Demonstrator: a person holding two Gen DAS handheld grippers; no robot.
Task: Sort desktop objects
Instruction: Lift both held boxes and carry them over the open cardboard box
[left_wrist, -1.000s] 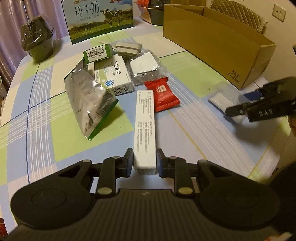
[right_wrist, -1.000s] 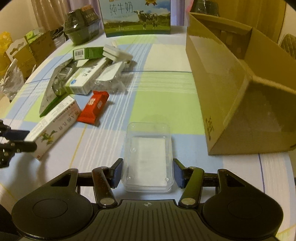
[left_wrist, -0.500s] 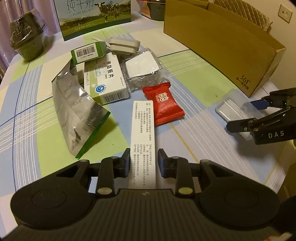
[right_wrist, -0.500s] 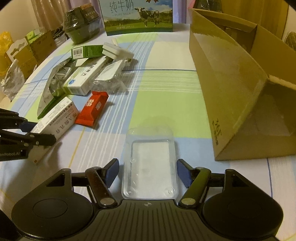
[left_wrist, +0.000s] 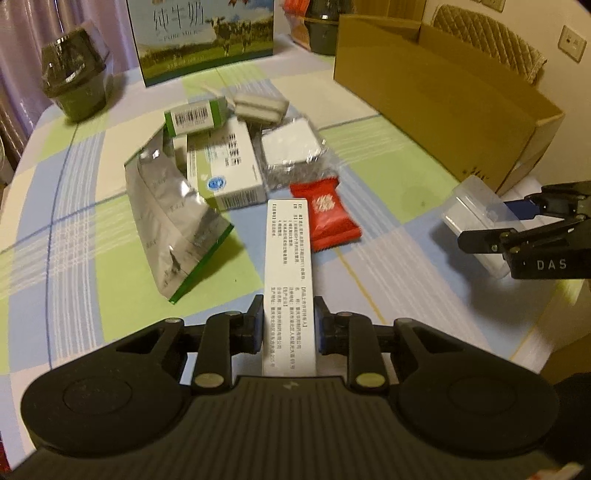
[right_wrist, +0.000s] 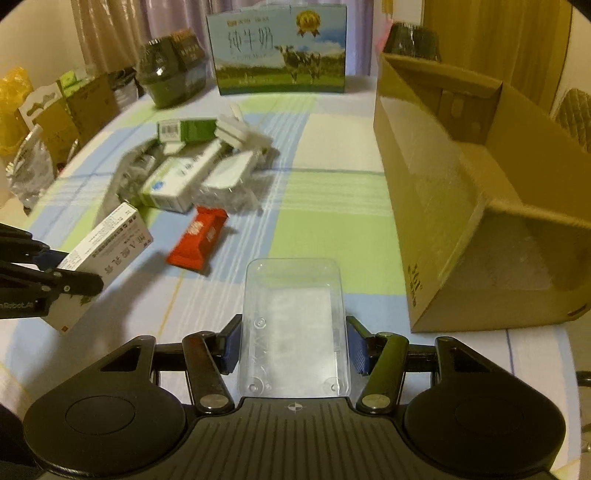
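The left tongs (left_wrist: 289, 323) are clamped on a long white medicine box (left_wrist: 289, 273), which juts forward, lifted above the checked counter (left_wrist: 74, 221). The right tongs (right_wrist: 293, 349) grip a clear plastic case (right_wrist: 293, 325) beside the open cardboard box (right_wrist: 480, 221).

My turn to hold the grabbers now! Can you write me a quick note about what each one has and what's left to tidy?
Left gripper: shut on the long white box, lifted off the table.
Right gripper: shut on the clear plastic case, just in front of the open cardboard box.
Done: the cardboard box looks empty where its inside shows.
Left on the table: red candy packet, silver foil pouch, blue-and-white medicine box, green box, and wrapped white items behind them.
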